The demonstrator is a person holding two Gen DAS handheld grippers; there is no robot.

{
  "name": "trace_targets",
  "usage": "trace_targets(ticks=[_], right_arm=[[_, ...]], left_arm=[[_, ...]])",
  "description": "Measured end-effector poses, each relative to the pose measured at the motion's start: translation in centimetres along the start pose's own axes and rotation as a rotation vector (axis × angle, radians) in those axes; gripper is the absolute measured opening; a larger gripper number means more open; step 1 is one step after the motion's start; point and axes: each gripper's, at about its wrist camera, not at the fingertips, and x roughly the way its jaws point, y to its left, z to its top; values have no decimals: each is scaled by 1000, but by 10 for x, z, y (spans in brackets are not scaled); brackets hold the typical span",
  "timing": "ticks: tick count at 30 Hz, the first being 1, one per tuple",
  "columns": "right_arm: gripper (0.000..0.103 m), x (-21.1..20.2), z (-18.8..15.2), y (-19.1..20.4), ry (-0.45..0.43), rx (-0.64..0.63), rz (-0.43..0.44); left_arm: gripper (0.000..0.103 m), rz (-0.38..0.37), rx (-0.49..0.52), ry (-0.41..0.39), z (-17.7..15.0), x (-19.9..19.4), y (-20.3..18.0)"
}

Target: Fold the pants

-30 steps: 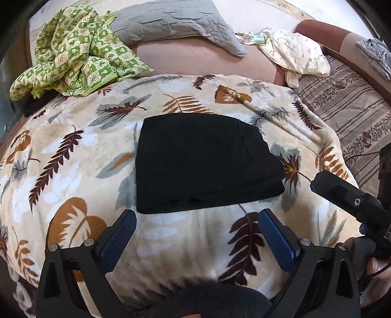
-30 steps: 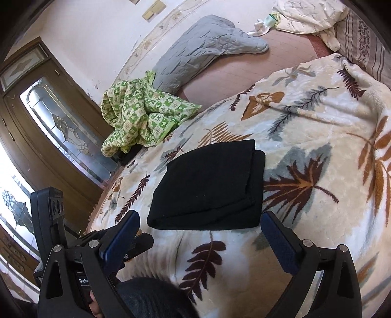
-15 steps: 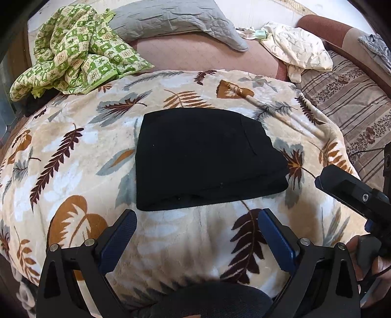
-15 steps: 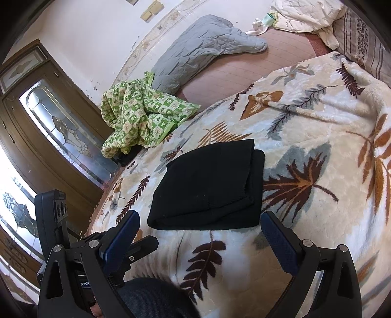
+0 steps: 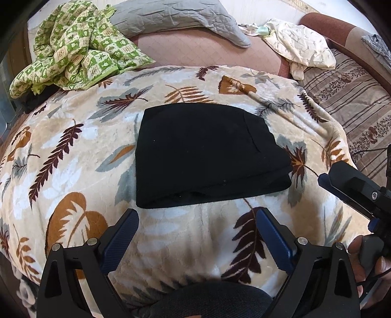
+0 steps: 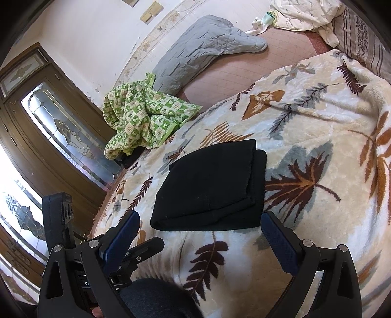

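The black pants [image 5: 207, 154] lie folded into a compact stack on the leaf-print blanket [image 5: 73, 151]; they also show in the right wrist view [image 6: 215, 190]. My left gripper [image 5: 198, 220] is open and empty, just short of the stack's near edge. My right gripper [image 6: 200, 222] is open and empty, also near the stack's front edge. The right gripper's body shows at the right edge of the left wrist view [image 5: 354, 188]. The left gripper's body shows at the lower left of the right wrist view [image 6: 73, 239].
A green checked quilt [image 5: 73, 46] is bunched at the back left. A grey pillow [image 5: 176, 17] and a cream cloth [image 5: 300, 46] lie behind. A striped sheet [image 5: 354, 102] lies to the right. A wooden door with glass [image 6: 48, 117] stands at left.
Both grippers have drifted slightly; the pants sit a little higher in the left wrist view. The pants have not moved on the blanket. Both grippers stay open.
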Motion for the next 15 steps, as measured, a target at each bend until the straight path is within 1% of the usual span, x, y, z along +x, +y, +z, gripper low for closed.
trace_targets(ticks=[9, 15], right_arm=[[100, 2, 1, -1, -2, 23, 23], [100, 4, 3, -7, -1, 48, 40]], left_arm=[[95, 40, 14, 18, 2, 5, -6], [94, 31, 14, 27, 4, 8, -3]])
